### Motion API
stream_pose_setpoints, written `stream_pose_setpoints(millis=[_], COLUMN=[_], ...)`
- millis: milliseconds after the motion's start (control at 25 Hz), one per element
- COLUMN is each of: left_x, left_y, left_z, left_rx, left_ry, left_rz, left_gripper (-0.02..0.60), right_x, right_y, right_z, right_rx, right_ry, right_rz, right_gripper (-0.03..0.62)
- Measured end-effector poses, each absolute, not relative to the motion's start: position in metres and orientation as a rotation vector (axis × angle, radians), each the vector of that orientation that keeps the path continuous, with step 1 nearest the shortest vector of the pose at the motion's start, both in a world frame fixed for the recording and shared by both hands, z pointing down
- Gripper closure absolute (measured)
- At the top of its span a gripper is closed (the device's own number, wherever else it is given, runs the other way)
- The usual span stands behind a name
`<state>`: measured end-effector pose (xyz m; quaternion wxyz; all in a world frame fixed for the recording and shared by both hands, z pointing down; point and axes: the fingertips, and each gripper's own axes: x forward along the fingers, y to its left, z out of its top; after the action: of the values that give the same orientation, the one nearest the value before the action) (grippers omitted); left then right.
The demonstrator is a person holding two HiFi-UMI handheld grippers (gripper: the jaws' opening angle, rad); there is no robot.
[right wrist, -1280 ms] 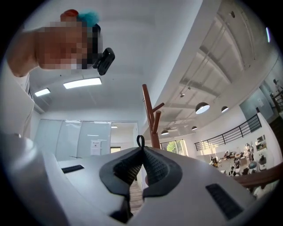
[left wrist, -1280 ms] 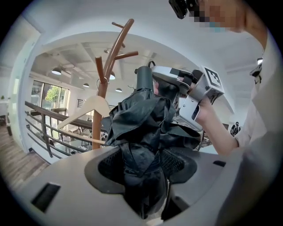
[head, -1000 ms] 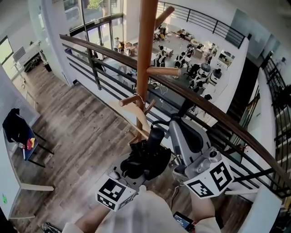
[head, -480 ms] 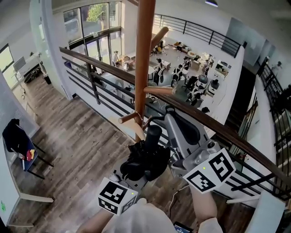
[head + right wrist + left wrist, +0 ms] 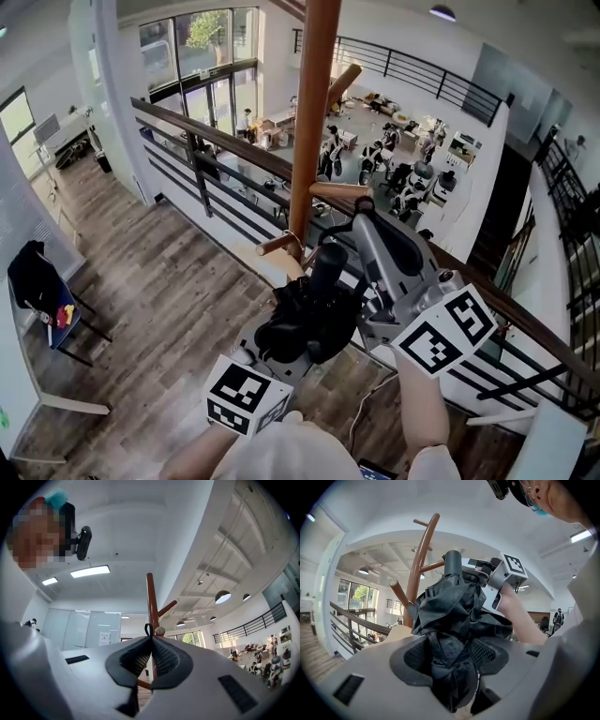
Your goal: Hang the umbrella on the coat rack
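Observation:
A folded black umbrella [image 5: 309,323] is clamped in my left gripper [image 5: 451,656], whose pads press on its bunched fabric [image 5: 454,611]. The stubby handle end [image 5: 452,564] points up toward the brown wooden coat rack [image 5: 314,112]. My right gripper [image 5: 150,644] is shut on the umbrella's thin black strap loop [image 5: 148,631], which pokes out above its pads. In the head view the right gripper [image 5: 361,208] tip sits just below a side peg [image 5: 339,192] of the rack. The round end of a peg [image 5: 160,631] shows right beside the loop.
A dark-railed balustrade [image 5: 216,131] runs right behind the rack, with an open hall of desks and people far below. A lower peg [image 5: 279,244] sticks out left of the umbrella. A small table with a dark garment [image 5: 37,272] stands at the left on the wooden floor.
Both grippers have risen with the umbrella and moved closer to the rack's pole. The right gripper's tip now reaches up to the side peg.

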<state>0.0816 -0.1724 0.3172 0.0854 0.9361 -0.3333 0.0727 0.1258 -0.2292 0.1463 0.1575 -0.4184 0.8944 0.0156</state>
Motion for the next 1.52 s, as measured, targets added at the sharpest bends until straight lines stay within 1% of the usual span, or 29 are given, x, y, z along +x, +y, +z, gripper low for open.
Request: stream_pose_setpoints(millis=[520,960,1240,1520], left_x=[0.093,0.096,0.099,0.101], left_y=[-0.175,-0.174,-0.173,-0.173], left_z=[0.316,0.32,0.316,0.315], left_rx=[2.817,2.824,2.834,2.835], left_ry=[-0.946,-0.936,-0.928,-0.914], left_rz=[0.238,0.235,0.229,0.226], left_gripper=[0.332,0.331,0.332,0.332], right_x=[0.132,0.139,0.144,0.148], right_y=[-0.245,-0.245,-0.244,-0.235], right_z=[0.145,0.149,0.139,0.13], right_rx=[-1.197,-1.219,-1.27,-1.202], right_ry=[2.578,2.585,2.581,2.573], right_rz=[-0.045,-0.055,0.002,-0.009], right_gripper=[0.557,0.556,0.556,0.556])
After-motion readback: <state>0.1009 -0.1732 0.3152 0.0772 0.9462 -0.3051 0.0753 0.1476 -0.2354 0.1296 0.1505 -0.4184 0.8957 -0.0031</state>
